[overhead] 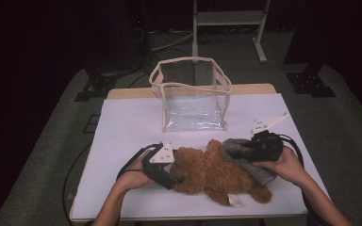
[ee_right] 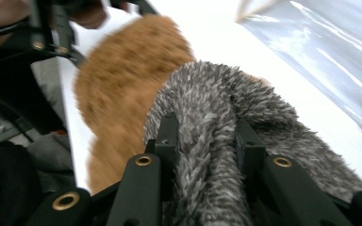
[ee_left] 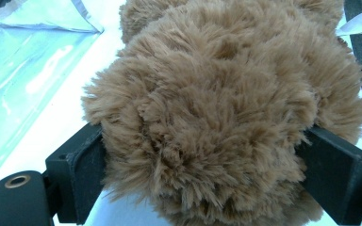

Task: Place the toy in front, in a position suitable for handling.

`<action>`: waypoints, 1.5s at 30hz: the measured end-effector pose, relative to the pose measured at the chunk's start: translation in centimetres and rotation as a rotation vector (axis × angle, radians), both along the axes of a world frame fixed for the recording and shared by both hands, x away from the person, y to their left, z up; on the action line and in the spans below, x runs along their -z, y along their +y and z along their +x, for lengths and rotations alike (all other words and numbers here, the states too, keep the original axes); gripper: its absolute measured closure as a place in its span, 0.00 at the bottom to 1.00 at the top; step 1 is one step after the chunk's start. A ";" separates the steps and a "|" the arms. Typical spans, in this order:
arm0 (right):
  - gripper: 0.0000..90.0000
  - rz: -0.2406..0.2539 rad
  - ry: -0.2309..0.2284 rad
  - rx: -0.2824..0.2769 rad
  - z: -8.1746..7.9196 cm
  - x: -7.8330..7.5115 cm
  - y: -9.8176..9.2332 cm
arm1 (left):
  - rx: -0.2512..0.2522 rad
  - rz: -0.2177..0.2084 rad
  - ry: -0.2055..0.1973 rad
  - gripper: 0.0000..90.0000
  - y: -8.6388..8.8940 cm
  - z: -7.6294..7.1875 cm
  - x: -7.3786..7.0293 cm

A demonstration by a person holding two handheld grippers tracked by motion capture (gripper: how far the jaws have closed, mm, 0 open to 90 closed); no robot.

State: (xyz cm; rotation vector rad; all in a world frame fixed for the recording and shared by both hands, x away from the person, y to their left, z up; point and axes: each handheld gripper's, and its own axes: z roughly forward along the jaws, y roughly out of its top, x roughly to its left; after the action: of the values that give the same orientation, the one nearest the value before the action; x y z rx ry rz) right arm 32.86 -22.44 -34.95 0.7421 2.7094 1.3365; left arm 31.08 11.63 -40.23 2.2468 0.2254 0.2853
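Observation:
A brown plush teddy bear (overhead: 207, 172) lies on the white tabletop (overhead: 132, 127). A grey furry piece (overhead: 264, 175) covers its right end. At the bear's left end my left gripper (overhead: 176, 179) is shut on it, and in the left gripper view the brown fur (ee_left: 217, 94) bulges between the two black jaws of that gripper (ee_left: 207, 165). My right gripper (overhead: 245, 151) is shut on the grey furry piece. In the right gripper view that gripper (ee_right: 206, 127) pinches a fold of grey fur (ee_right: 264, 113), with the bear (ee_right: 122, 89) behind it.
A clear plastic bag with a beige rim (overhead: 193, 94) stands open at the back middle of the table, and its wall (ee_right: 320, 52) also shows in the right gripper view. Cables trail off the table's left side. A metal stand (overhead: 228, 19) is on the floor beyond.

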 end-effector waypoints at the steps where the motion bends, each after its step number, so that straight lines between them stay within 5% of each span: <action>1: 0.76 0.002 -0.003 -0.023 0.0 -0.1 0.9 | 0.000 -0.001 -0.001 0.13 0.0 0.0 0.0; 8: 0.76 -0.055 -0.043 -0.132 -1.3 0.0 5.4 | -0.006 -0.002 0.000 0.13 0.2 0.0 0.0; 12: 0.76 -0.052 -0.055 -0.104 -1.7 -0.1 4.0 | -0.010 -0.003 0.002 0.13 0.3 0.1 -0.1; 21: 0.76 0.016 -0.044 0.044 -4.2 0.6 -2.7 | -0.021 -0.010 0.004 0.13 0.3 0.2 0.0; 25: 0.76 0.010 -0.062 0.040 -4.8 0.5 -2.5 | -0.031 -0.014 0.011 0.13 0.1 0.3 0.0; 35: 0.76 -0.018 -0.094 -0.061 -2.7 0.4 2.6 | -0.035 -0.027 0.021 0.13 0.3 0.4 0.1; 40: 0.76 0.016 -0.047 -0.024 -1.2 1.3 1.0 | -0.021 -0.054 0.057 0.13 1.1 0.4 -0.1; 45: 0.76 0.041 -0.027 0.024 -1.3 1.7 -1.2 | 0.002 -0.074 0.105 0.12 1.4 0.5 0.5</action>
State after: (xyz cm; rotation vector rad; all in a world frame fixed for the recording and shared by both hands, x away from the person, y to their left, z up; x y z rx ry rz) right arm 31.59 -23.60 -36.63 0.7524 2.6514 1.3906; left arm 31.60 13.03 -40.68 2.1906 0.2852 0.1560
